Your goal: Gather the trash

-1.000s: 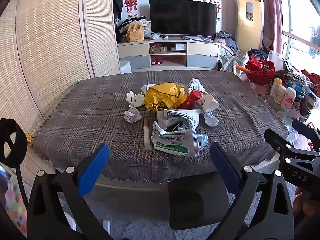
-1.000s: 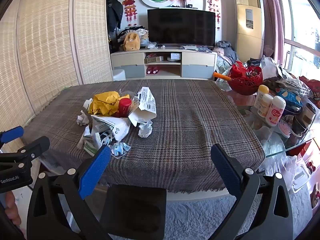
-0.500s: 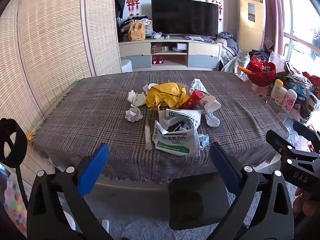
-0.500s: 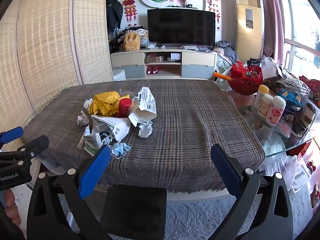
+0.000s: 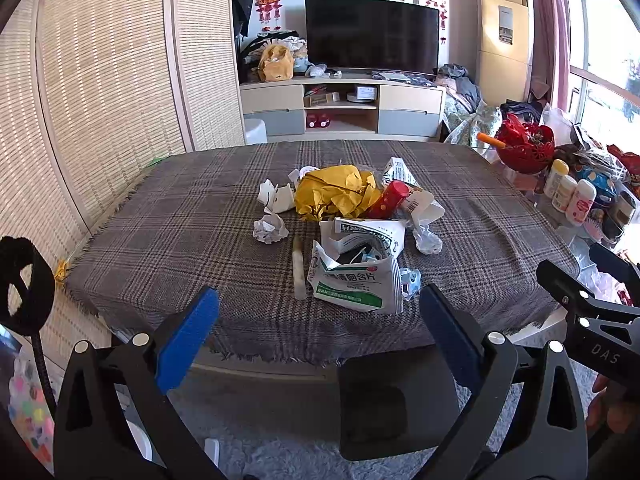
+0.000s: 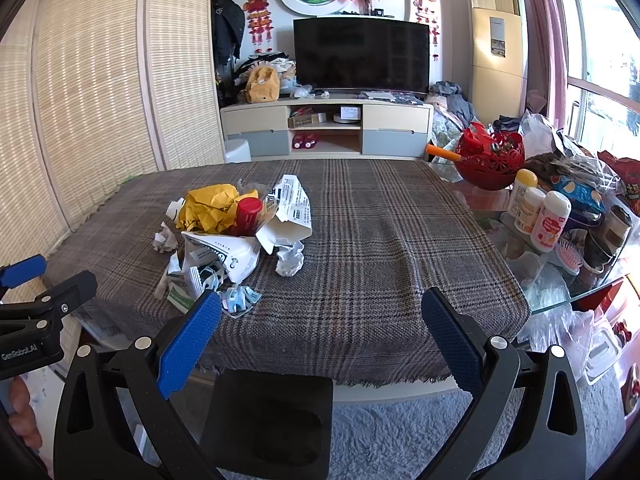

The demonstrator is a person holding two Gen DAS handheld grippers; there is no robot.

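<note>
A pile of trash lies on the plaid-covered table (image 5: 192, 216): crumpled yellow paper (image 5: 336, 192), a red tube (image 5: 388, 200), a torn white and green medicine packet (image 5: 356, 276), white paper balls (image 5: 270, 228) and a pale stick (image 5: 298, 268). The pile also shows in the right wrist view (image 6: 224, 232). My left gripper (image 5: 318, 328) is open and empty, held short of the table's near edge. My right gripper (image 6: 320, 328) is open and empty, to the right of the pile.
A dark chair back (image 5: 396, 396) stands at the table's near edge. A glass side table at the right holds bottles (image 6: 548, 220) and a red basket (image 6: 490, 160). A TV cabinet (image 6: 328, 128) stands behind the table. Reed screens line the left.
The left gripper has crept forward and slightly up, so the pile sits a little lower in its view. The right gripper has hardly moved. Both stay open.
</note>
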